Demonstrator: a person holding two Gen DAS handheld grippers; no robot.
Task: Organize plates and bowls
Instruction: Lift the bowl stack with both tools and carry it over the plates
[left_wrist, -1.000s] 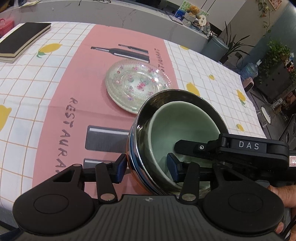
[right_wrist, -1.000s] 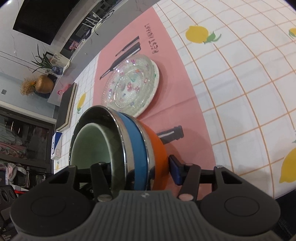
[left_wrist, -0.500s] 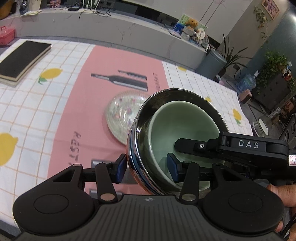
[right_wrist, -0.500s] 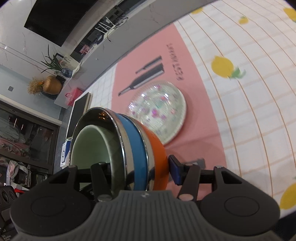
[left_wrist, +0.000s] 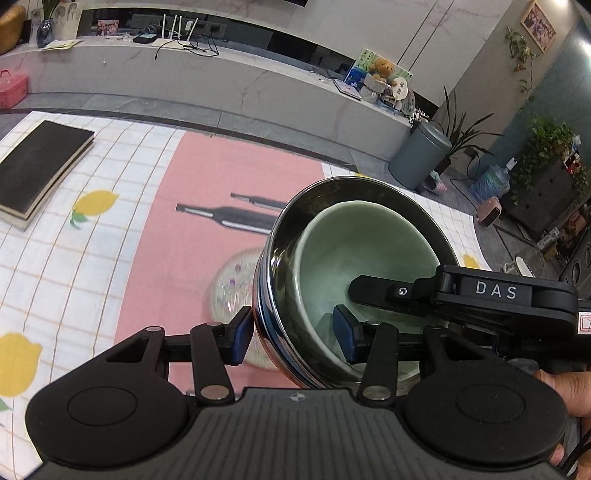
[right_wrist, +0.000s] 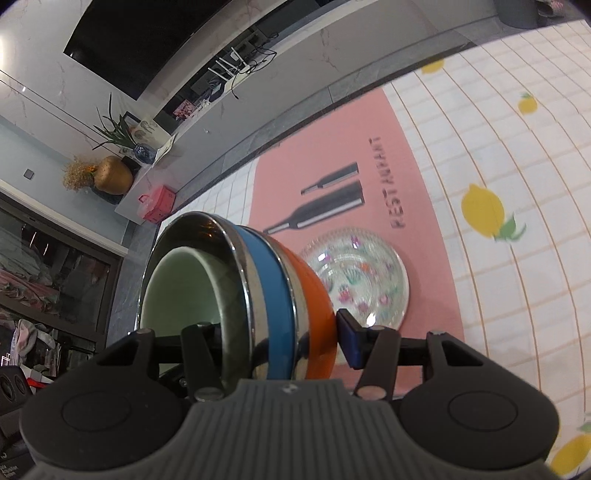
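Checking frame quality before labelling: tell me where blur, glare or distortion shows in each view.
Left wrist view: fisheye bends the checked lemon-print tablecloth lines; the pale green ceramic bowl nested in the steel-rimmed bowl stack looks sharp. Right wrist view: the clear floral glass plate is slightly motion-blurred with small glints; the steel rim mirrors the room.

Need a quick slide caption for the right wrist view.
Right tool clamps the nested bowl stack, tilted in the air above the floral glass plate on the pink placemat.

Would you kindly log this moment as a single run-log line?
left gripper: shut on bowl stack rim | right gripper: shut on bowl stack | stack: tilted, above table | floral glass plates: on pink mat
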